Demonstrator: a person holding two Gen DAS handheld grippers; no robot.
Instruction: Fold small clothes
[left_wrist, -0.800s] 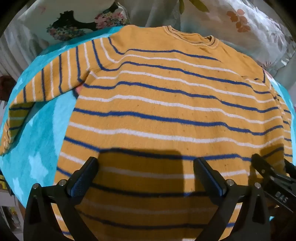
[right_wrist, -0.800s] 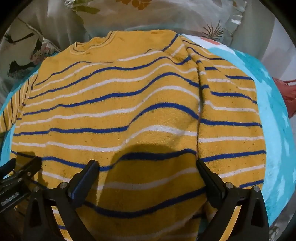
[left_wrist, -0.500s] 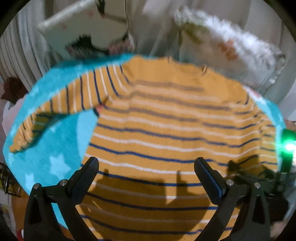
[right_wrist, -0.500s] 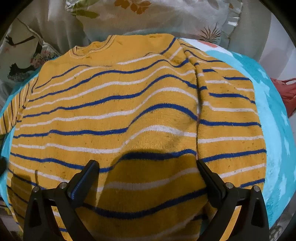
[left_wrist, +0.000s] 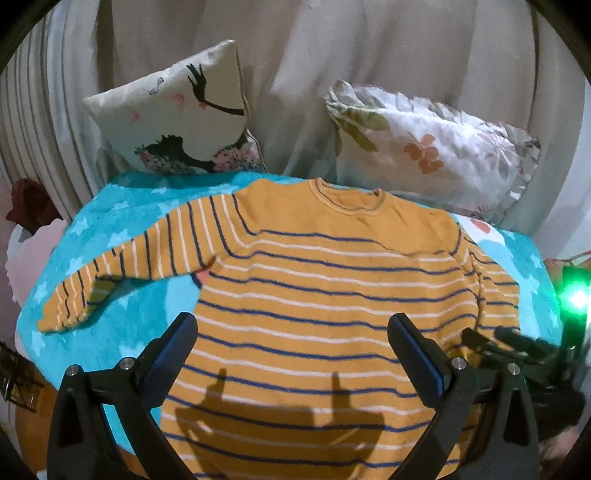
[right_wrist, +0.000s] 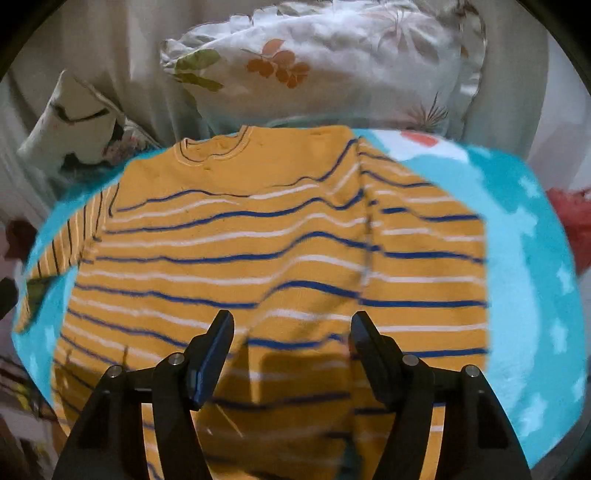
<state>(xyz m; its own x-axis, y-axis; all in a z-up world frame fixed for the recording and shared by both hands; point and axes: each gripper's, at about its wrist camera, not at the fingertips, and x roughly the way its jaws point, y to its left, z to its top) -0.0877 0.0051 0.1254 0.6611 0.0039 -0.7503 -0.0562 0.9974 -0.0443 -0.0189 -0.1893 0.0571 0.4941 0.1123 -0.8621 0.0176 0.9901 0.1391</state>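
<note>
Mustard-yellow knit sweater with thin blue and white stripes, flat on a fluffy turquoise star-print blanket; ribbed neckline at far edge, left sleeve stretched out, right sleeve folded over the body. Left gripper spread wide above the hem, nothing between the pads. Right gripper likewise parted, empty. Beyond, two printed pillows: silhouette one, ruffled floral one.
</note>
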